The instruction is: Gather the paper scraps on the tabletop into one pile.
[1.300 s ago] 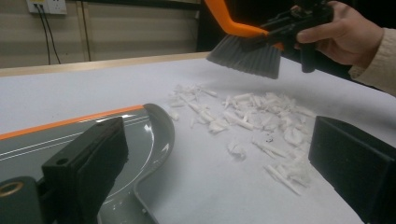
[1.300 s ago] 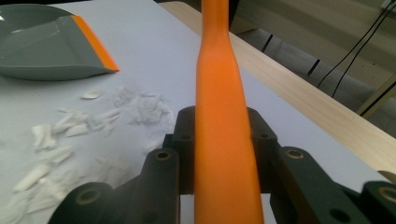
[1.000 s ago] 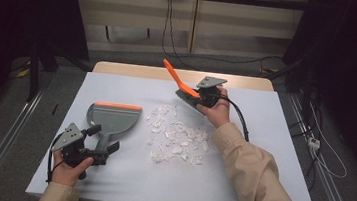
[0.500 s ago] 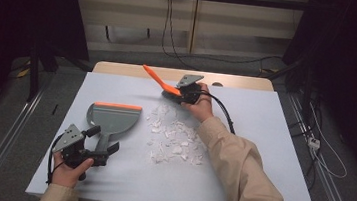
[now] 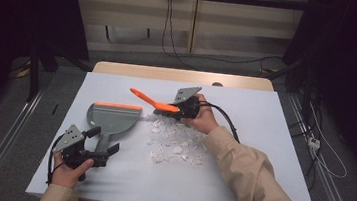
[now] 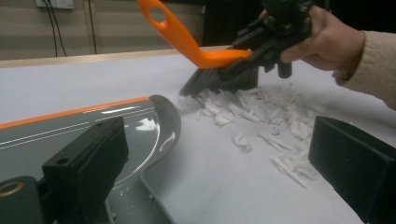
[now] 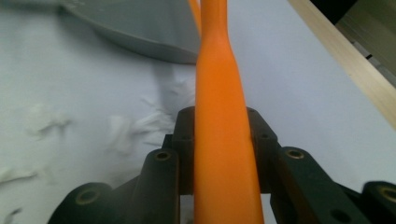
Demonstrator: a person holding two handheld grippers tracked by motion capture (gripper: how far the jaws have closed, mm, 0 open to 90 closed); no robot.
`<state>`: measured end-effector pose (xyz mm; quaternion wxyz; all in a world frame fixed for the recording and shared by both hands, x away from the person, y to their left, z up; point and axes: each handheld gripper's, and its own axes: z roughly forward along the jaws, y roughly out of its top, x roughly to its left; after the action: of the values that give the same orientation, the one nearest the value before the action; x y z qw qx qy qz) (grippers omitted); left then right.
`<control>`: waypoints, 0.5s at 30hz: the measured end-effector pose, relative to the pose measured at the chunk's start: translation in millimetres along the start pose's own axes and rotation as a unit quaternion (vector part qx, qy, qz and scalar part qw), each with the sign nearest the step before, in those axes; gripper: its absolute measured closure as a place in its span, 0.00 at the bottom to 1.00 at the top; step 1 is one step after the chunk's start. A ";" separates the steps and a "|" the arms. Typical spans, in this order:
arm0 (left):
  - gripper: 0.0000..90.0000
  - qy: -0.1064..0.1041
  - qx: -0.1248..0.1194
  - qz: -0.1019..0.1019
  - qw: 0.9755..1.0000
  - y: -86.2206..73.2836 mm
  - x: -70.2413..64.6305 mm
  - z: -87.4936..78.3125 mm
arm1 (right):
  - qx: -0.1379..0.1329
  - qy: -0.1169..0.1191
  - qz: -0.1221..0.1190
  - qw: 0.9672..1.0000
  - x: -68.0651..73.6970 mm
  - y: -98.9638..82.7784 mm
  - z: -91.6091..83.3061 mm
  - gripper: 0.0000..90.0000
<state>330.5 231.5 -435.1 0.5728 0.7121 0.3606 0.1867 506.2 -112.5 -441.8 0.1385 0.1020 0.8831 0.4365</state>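
Observation:
A pile of white paper scraps (image 5: 174, 143) (image 6: 261, 112) lies mid-table. My right gripper (image 5: 173, 110) (image 6: 261, 44) is shut on the orange handle of a brush (image 5: 153, 102) (image 7: 219, 116). The brush's black bristles (image 6: 219, 81) rest at the pile's far edge. Left of the pile lies a grey dustpan (image 5: 114, 119) (image 6: 70, 126) with an orange lip, its handle pointing toward me. My left gripper (image 5: 103, 140) (image 6: 219, 158) is open. Its jaws stand wide on either side of that handle, and the right jaw is well clear of it.
A white sheet (image 5: 261, 154) covers the table, with a wooden strip (image 5: 179, 75) along the far edge. The right gripper's cable (image 5: 227, 120) trails over the sheet by the sleeve. Metal rails (image 5: 0, 152) and cables run on the floor beside the table.
My right hand has carried the brush left and down from above the table's far side. Its bristles now sit at the pile and its handle lies flatter. The left hand has stayed put.

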 end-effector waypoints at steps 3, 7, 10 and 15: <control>0.05 0.000 -0.001 0.001 1.000 0.9 -1.3 1.0 | 0.000 0.023 -0.003 1.000 14.0 -0.4 -8.4 0.79; 0.05 -0.001 -0.001 0.003 1.000 1.9 -2.8 1.4 | -0.008 0.031 -0.012 0.999 27.6 5.4 -23.5 0.79; 0.05 0.000 -0.003 0.005 1.000 2.6 -3.4 1.8 | -0.030 0.010 0.001 1.000 25.1 9.6 -29.3 0.79; 0.05 -0.002 -0.003 0.005 1.000 2.5 -2.6 2.1 | -0.035 -0.022 0.018 0.999 15.7 13.7 -21.3 0.79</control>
<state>331.0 227.9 -432.9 0.5743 0.7129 0.3551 0.1893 485.1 -115.3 -420.9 0.1539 0.1224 0.8619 0.4674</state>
